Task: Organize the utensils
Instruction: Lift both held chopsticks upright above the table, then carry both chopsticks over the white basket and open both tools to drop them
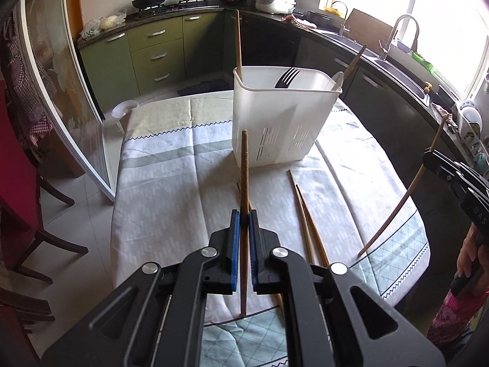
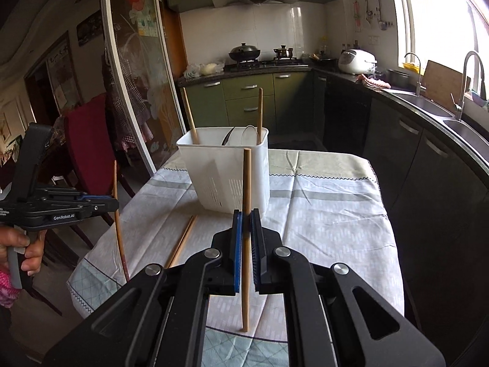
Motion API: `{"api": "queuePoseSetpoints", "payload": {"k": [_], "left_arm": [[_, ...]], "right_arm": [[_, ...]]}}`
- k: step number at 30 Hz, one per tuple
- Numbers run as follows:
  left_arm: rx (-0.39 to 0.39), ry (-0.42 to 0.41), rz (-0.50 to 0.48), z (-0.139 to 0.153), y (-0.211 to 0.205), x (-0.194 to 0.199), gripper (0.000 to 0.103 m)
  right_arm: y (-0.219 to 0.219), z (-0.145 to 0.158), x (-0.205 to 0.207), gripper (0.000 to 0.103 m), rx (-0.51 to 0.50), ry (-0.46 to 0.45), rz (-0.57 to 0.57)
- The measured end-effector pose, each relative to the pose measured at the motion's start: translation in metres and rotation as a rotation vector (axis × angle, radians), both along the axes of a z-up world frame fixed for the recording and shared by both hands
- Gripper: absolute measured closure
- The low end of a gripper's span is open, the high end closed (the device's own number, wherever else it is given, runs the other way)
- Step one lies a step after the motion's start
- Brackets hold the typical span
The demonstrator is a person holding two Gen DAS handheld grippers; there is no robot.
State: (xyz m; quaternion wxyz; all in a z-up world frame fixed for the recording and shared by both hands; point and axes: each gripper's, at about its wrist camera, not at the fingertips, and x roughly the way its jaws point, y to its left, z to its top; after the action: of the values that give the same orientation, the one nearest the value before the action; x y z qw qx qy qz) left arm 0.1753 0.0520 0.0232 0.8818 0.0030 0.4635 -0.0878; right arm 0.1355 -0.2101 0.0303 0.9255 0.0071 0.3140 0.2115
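Note:
My left gripper (image 1: pixel 244 215) is shut on a dark brown chopstick (image 1: pixel 244 168) that stands nearly upright above the table. My right gripper (image 2: pixel 246 214) is shut on a lighter wooden chopstick (image 2: pixel 247 177), also upright. Each gripper shows in the other view: the right gripper (image 1: pixel 428 156) at the right edge, the left gripper (image 2: pixel 114 203) at the left, both in a person's hands. Beyond them stands a white slotted utensil holder (image 1: pixel 275 122) (image 2: pixel 226 171). It holds two chopsticks, a black fork (image 1: pixel 287 76) and a clear spoon. Two loose chopsticks (image 1: pixel 305 214) (image 2: pixel 183 238) lie on the tablecloth.
The table wears a white and pale green cloth (image 1: pixel 171 183). A red chair (image 1: pixel 18 189) and a glass sliding door (image 1: pixel 61 91) stand at its left. Dark counters with a sink (image 1: pixel 397 67) curve along the right. A white plastic piece (image 1: pixel 123 108) sits past the table's far left corner.

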Motion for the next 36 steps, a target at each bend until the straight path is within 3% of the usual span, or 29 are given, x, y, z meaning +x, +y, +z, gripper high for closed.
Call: {"api": "queuePoseSetpoints", "payload": {"k": [7, 16, 29, 32, 36], "left_arm": [[-0.012, -0.053, -0.009, 0.013, 0.003, -0.022, 0.097], [-0.045, -0.137, -0.028, 0.06, -0.004, -0.02, 0.097], [-0.077, -0.354, -0.038, 0.17, -0.033, 0.047, 0.097], [-0.054, -0.399, -0.019, 0.174, -0.039, 0.068, 0.097], [-0.033, -0.392, 0.017, 0.151, -0.042, 0.101, 0.097]], "right_arm": [[-0.014, 0.013, -0.03, 0.096, 0.026, -0.017, 0.017], [-0.016, 0.053, -0.016, 0.096, 0.129, -0.046, 0.053], [-0.007, 0.17, 0.032, 0.096, 0.276, -0.342, -0.016], [0.007, 0.175, 0.055, 0.096, 0.247, -0.392, -0.055], [0.029, 0.159, 0.093, 0.096, 0.199, -0.376, -0.072]]}}
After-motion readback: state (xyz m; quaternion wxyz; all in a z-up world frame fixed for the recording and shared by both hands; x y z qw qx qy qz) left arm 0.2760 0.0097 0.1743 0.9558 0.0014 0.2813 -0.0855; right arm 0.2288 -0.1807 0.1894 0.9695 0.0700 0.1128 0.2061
